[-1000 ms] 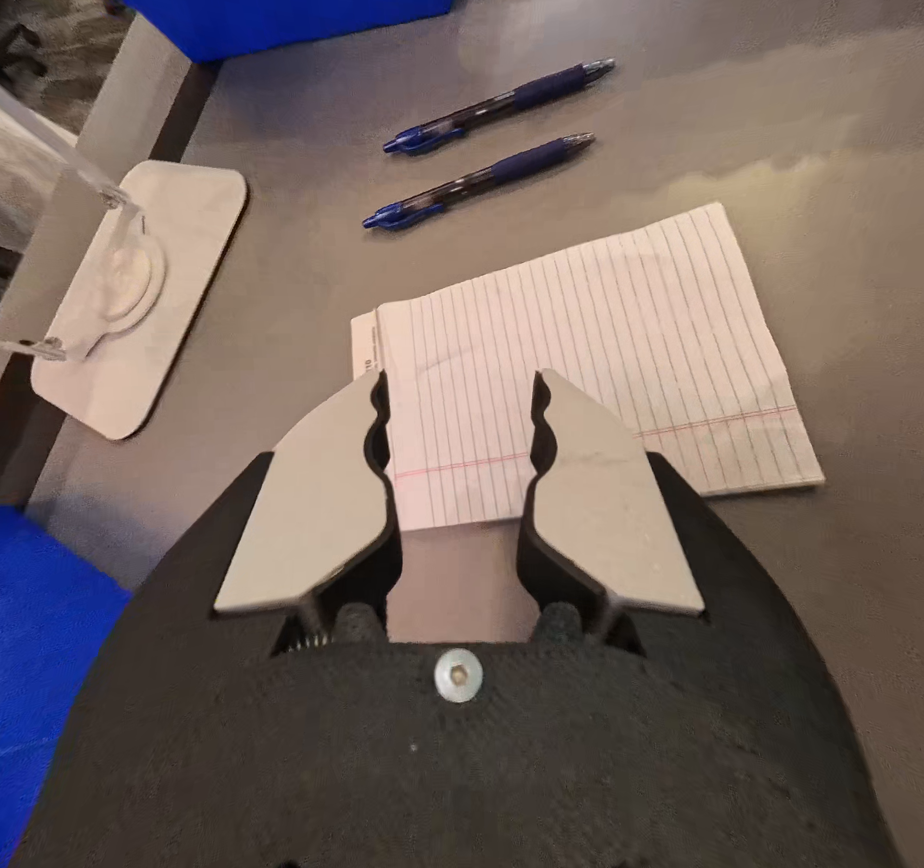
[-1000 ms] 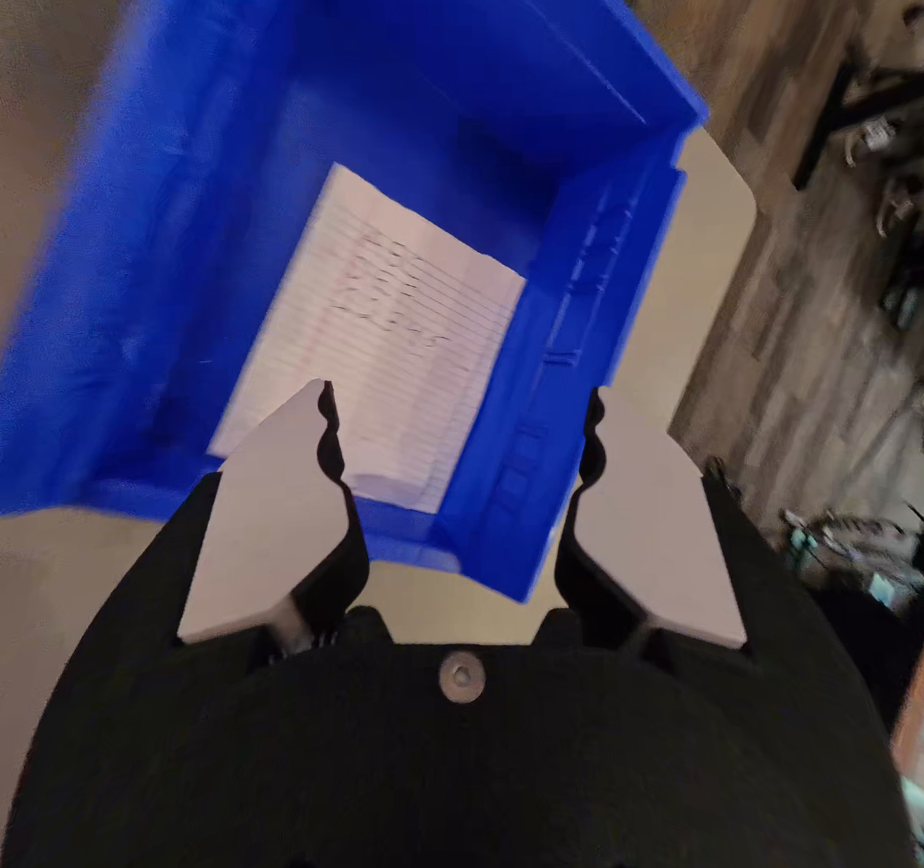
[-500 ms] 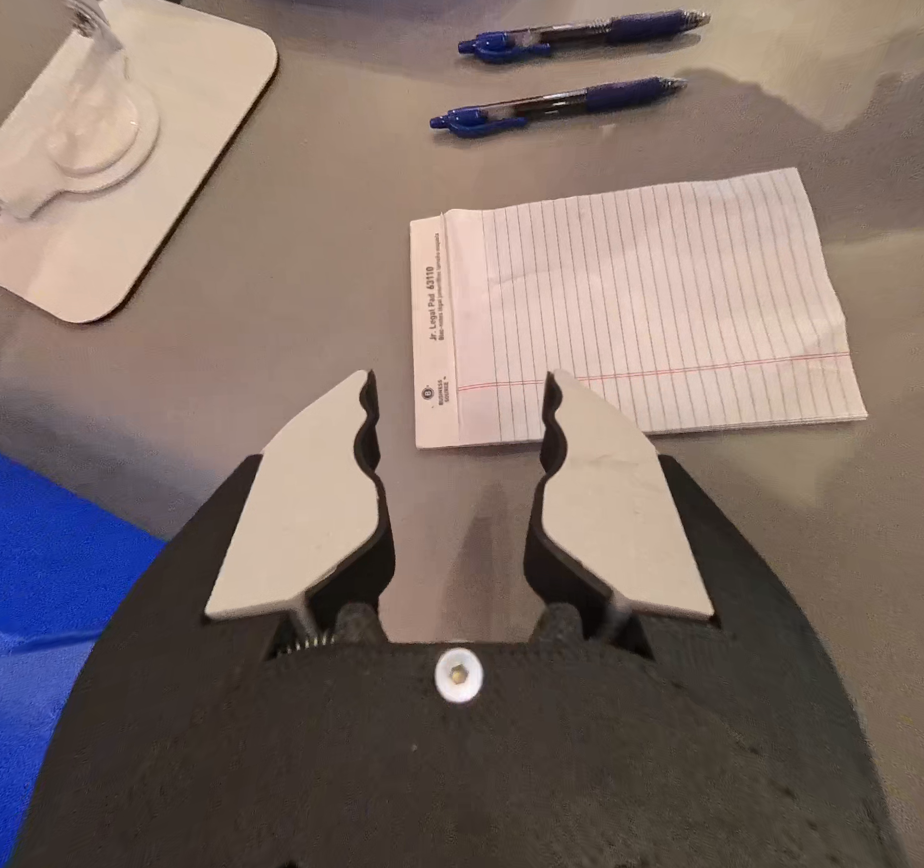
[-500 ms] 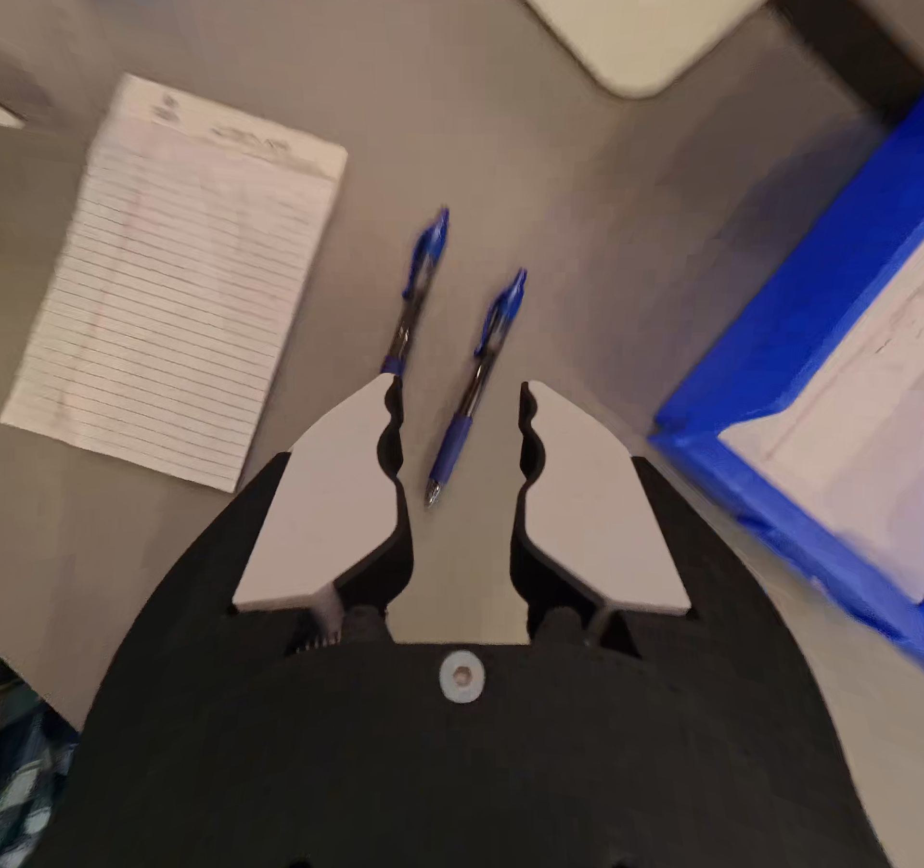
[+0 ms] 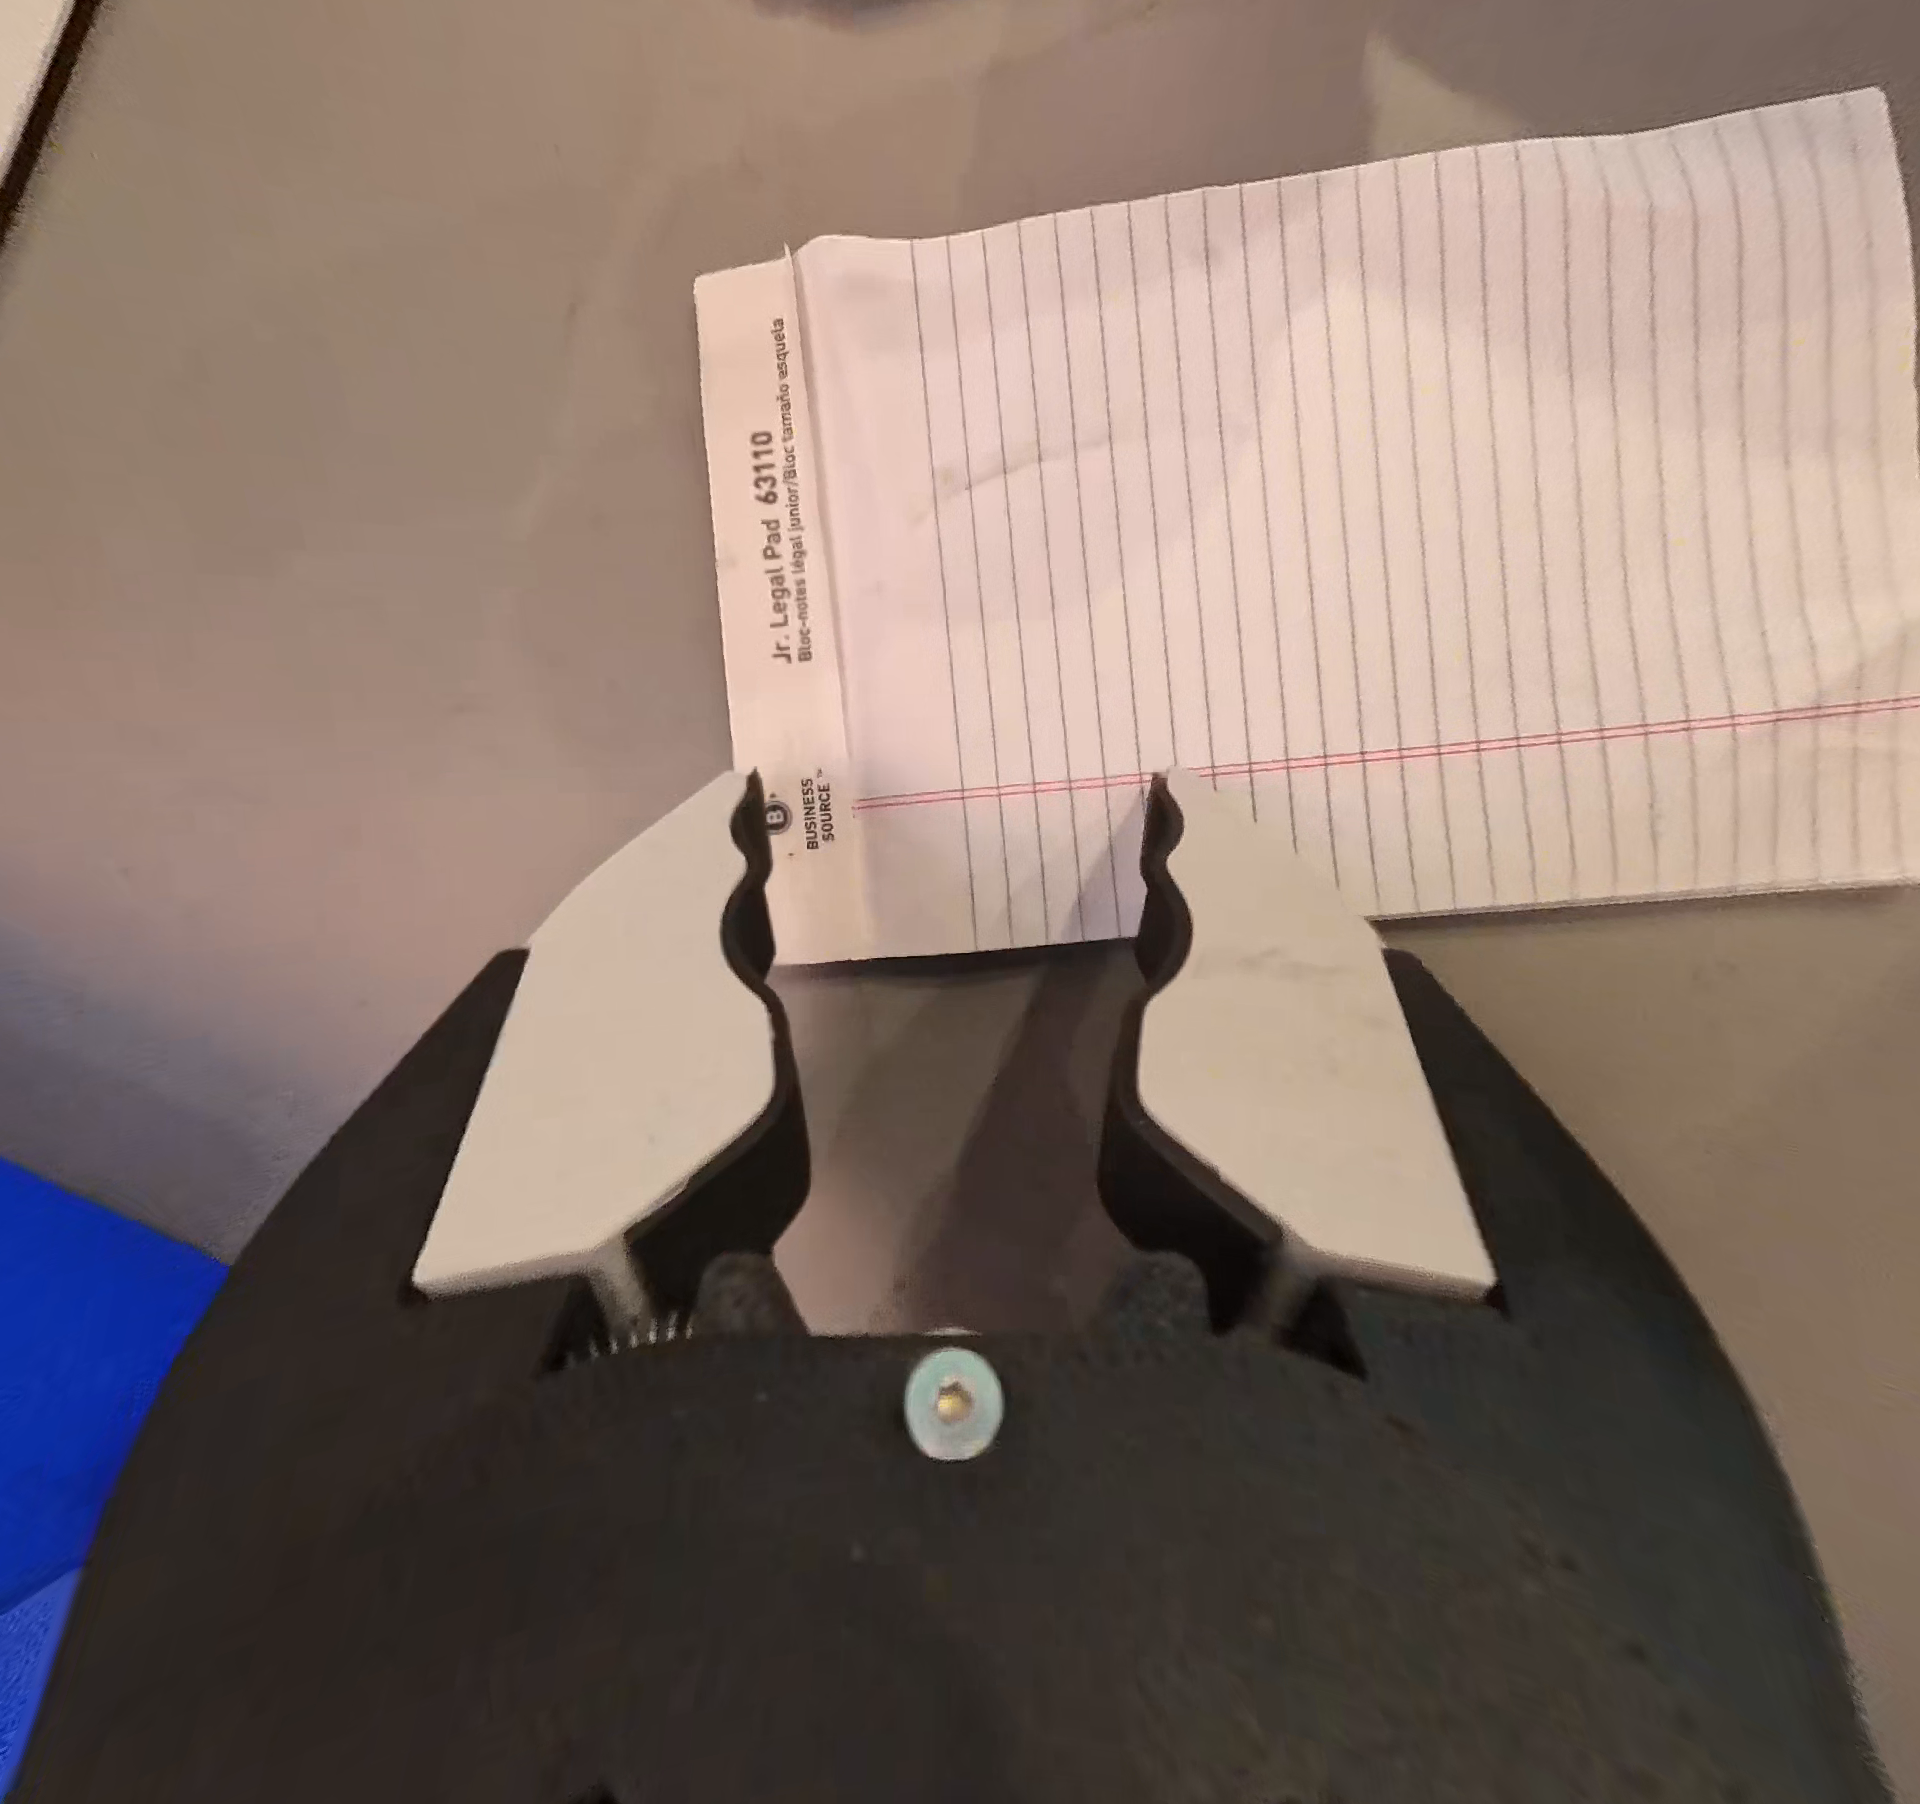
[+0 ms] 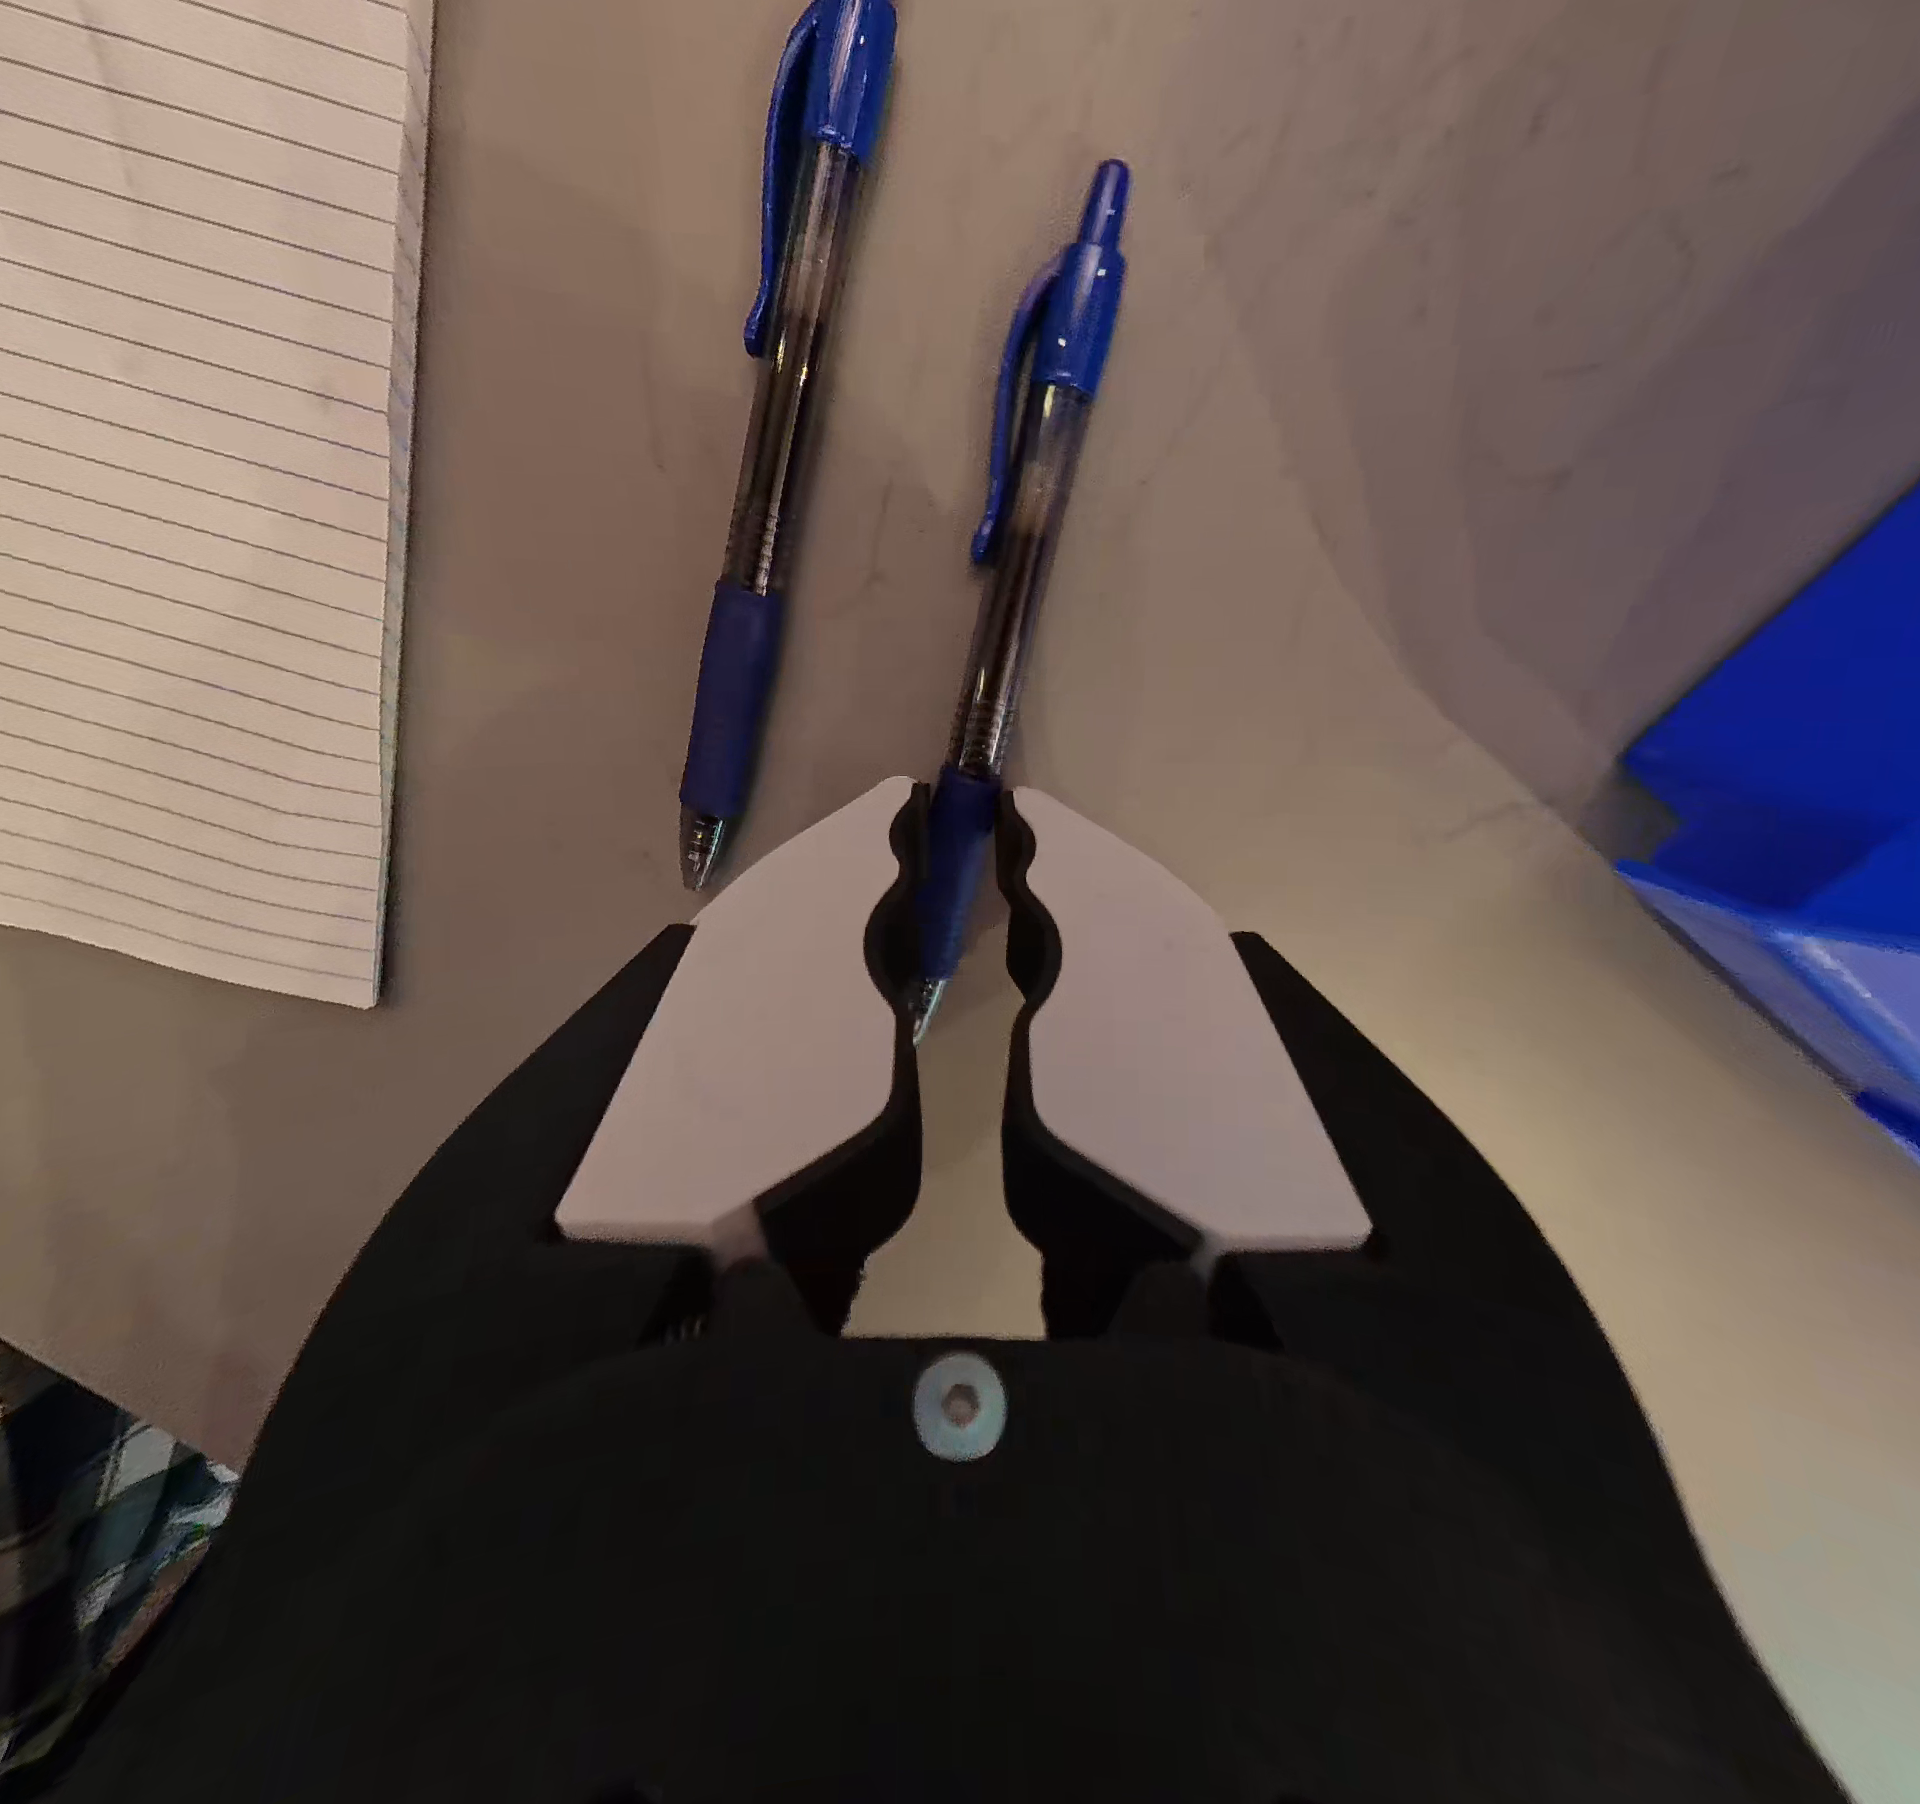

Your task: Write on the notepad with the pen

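On grey table (image 6: 1299, 404): right gripper (image 6: 956, 798) clamped on blue grip of pen (image 6: 1039, 466), beside second pen (image 6: 790, 424). Left gripper (image 5: 956, 788) parted wide over notepad (image 5: 1403, 507) corner, holding nothing.

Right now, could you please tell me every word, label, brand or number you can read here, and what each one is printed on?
Notepad, binding strip: two lines of dark print and a small logo mark, legible, but I do not repeat writing.
Gripped pen, in the right tongs: no readable print.
Loose pen: no readable print.
Blue bin: no writing shows.
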The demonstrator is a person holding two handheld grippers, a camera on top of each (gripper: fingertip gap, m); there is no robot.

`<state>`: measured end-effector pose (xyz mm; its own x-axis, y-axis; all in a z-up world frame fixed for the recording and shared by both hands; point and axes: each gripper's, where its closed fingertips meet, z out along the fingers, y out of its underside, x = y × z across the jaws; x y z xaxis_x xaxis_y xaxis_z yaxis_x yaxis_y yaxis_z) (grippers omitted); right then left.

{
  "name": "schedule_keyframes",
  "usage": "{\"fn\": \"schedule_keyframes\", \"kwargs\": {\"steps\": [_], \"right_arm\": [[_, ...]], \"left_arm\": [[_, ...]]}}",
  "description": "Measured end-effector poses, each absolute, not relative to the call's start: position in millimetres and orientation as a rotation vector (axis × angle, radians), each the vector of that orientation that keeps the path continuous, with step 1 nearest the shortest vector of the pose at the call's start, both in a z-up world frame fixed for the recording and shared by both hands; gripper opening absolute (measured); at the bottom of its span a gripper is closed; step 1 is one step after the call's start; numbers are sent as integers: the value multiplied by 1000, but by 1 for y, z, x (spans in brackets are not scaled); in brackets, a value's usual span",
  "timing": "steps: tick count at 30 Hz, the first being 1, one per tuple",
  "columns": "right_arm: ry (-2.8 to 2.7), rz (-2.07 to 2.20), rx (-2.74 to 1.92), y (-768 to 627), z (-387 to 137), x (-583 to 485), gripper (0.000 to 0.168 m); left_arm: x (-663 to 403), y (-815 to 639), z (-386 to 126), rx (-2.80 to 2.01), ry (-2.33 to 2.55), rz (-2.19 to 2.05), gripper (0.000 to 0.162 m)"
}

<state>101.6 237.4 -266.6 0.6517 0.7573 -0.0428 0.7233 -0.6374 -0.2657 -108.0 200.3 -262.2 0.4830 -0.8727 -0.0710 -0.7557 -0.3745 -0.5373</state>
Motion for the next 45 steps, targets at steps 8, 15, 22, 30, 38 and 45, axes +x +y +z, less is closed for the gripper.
{"fn": "schedule_keyframes", "kwargs": {"steps": [8, 15, 22, 30, 38, 45], "right_arm": [[-1178, 285, -2512, 244, -256, 100, 11], [-1145, 772, -2128, 223, -185, 43, 11], [-1085, 1358, -1826, 181, -135, -23, 12], [-1121, 1441, -1703, 164, -123, -41, 12], [-1105, 1501, -1732, 161, -125, -44, 11], [-1126, 1491, -1745, 158, -129, -47, 11]], "left_arm": [[-92, 176, -263, -2273, 1188, -317, 85], [-76, 184, -179, -1875, 1010, -443, 90], [-62, 195, -52, -1310, 953, -678, 66], [-54, 206, -74, -1374, 1071, -628, 72], [-52, 200, -82, -1278, 1156, -409, 71], [-52, 200, -86, -1265, 1207, -331, 73]]}}
